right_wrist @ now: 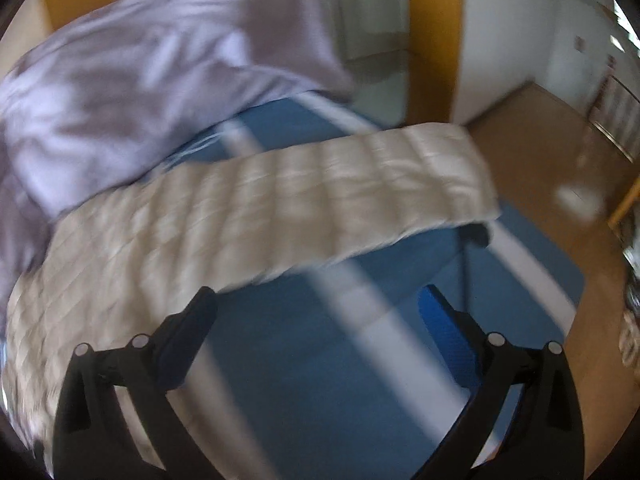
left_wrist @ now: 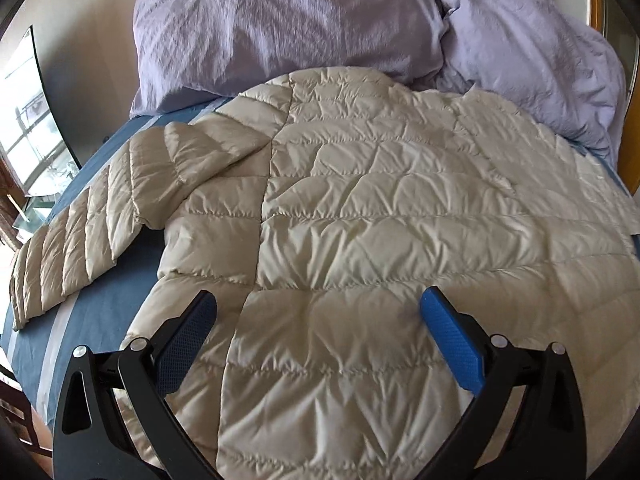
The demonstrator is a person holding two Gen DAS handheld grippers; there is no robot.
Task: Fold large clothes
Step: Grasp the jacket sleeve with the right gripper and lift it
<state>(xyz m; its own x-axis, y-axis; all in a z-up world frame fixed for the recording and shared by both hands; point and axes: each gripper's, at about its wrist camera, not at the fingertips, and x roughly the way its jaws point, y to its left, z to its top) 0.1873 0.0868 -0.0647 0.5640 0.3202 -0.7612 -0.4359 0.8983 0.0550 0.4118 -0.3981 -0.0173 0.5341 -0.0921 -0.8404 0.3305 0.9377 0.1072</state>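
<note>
We saw the cream quilted jacket (left_wrist: 360, 220) spread across mid-frame on the blue bedsheet (left_wrist: 100, 320), lilac duvet (left_wrist: 280, 28) heaped above; our left gripper (left_wrist: 318, 312) and right gripper (right_wrist: 318, 312) both gaped, empty.

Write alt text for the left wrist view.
A cream quilted jacket lies spread flat on a blue sheet, one sleeve stretched out to the left. The open left tongs hover over its lower part, gripping nothing. Lilac bedding is piled behind it.
</note>
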